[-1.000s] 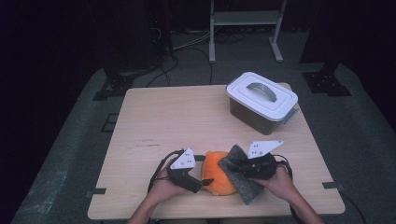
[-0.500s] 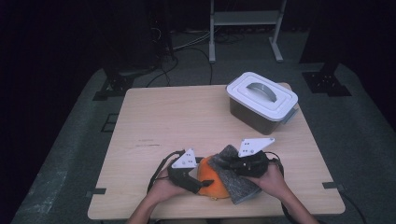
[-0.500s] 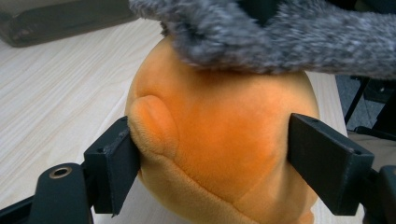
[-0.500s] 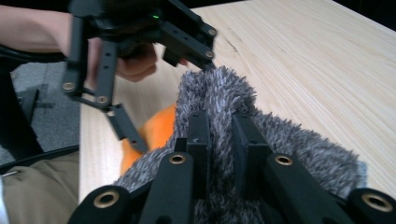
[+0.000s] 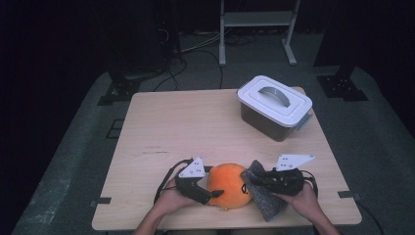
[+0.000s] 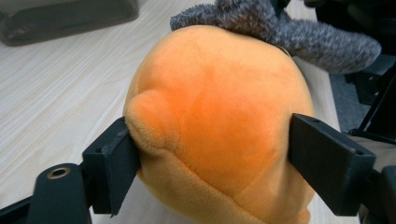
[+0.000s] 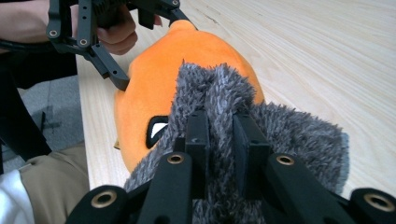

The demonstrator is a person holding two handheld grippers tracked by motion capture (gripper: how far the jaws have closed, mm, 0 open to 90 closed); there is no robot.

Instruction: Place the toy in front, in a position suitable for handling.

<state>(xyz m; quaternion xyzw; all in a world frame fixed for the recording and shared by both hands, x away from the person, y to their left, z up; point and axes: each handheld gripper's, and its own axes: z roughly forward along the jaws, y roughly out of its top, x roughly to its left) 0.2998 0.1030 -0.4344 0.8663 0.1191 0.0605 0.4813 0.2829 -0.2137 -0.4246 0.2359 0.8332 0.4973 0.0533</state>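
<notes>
Near the bottom centre of the high view, an orange plush toy (image 5: pixel 229 185) sits on the table (image 5: pixel 195 127), close to its near edge. The left hand-held gripper (image 5: pixel 208 192) has its jaws set wide around the toy, one pad pressing into each side of the soft body; the left gripper view shows the fabric bulging against both black pads. They have opened a shade further just now, with the toy between them.

The right hand-held gripper (image 5: pixel 259 179) sits just right of the toy in the high view, its jaws pinched almost together on a fold of grey fuzzy cloth (image 5: pixel 264 196). In the right gripper view the cloth (image 7: pixel 219 102) rises between the two narrow jaws and lies against the top of the orange toy (image 7: pixel 159 79), where a dark eye patch with a white centre shows on the plush below (the rest of the cloth spreads out toward the lower right of that frame).

In the upper right of the high view stands a dark storage box (image 5: pixel 274 110), its white lid (image 5: pixel 275 97) on, with a grey handle on top; its contents cannot be seen. It is well apart from the toy.
</notes>
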